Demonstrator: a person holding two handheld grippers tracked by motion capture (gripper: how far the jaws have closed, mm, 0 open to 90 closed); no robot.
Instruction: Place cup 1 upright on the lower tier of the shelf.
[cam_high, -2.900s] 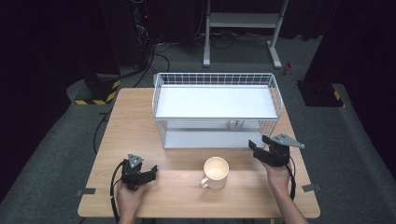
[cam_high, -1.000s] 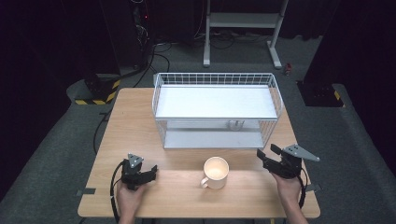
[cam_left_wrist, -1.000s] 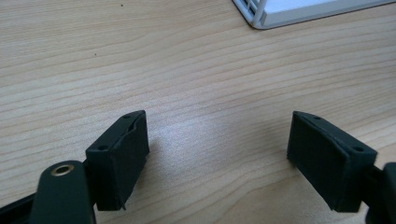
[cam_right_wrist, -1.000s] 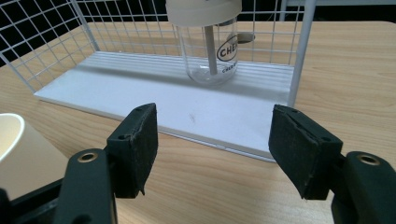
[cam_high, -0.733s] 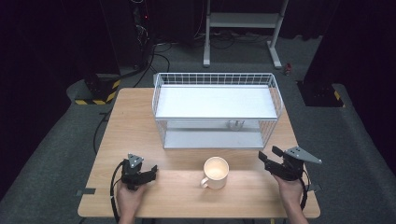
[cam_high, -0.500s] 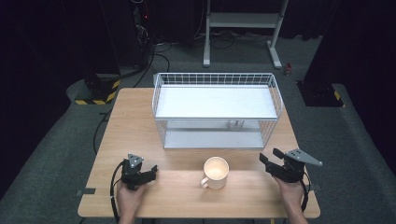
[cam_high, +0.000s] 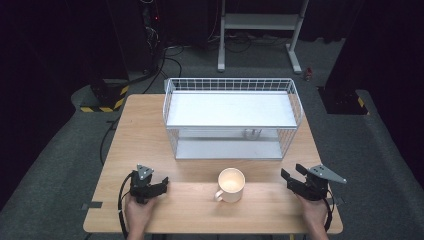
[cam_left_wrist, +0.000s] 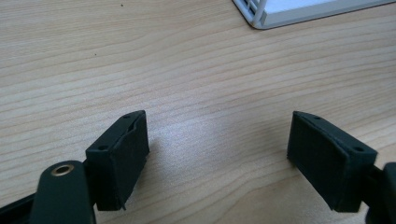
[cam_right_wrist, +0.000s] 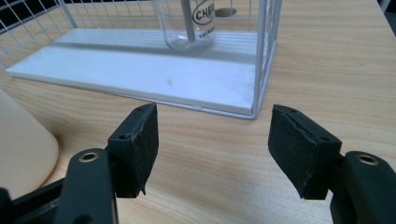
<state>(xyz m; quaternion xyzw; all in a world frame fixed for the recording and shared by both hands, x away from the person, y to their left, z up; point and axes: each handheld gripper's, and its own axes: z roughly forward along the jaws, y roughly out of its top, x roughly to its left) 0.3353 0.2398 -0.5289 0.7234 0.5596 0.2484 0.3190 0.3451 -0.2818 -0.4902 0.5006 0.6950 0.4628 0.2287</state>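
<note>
A cream mug (cam_high: 231, 184) stands on the wooden table (cam_high: 145, 130) near its front edge, handle to the left; its side shows at the left of the right gripper view (cam_right_wrist: 21, 149). Behind it stands a white two-level wire rack (cam_high: 230, 110) with a clear printed glass (cam_right_wrist: 187, 23) on its lower shelf. My left gripper (cam_high: 164, 184) rests low at the front left, open over bare wood (cam_left_wrist: 217, 158). My right gripper (cam_high: 291, 173) is right of the mug, open and holding nothing (cam_right_wrist: 215, 144), facing the rack's near right corner (cam_right_wrist: 257, 109).
The rack's white base (cam_right_wrist: 140, 79) lies just beyond the right jaws. Bare wood runs between the mug and each gripper. Dark floor, cables (cam_high: 107, 137) and a metal stand (cam_high: 260, 25) surround the table.
My right gripper has drifted back toward the table's front right and sunk lower, away from the rack. The left gripper and the mug have stayed put.
</note>
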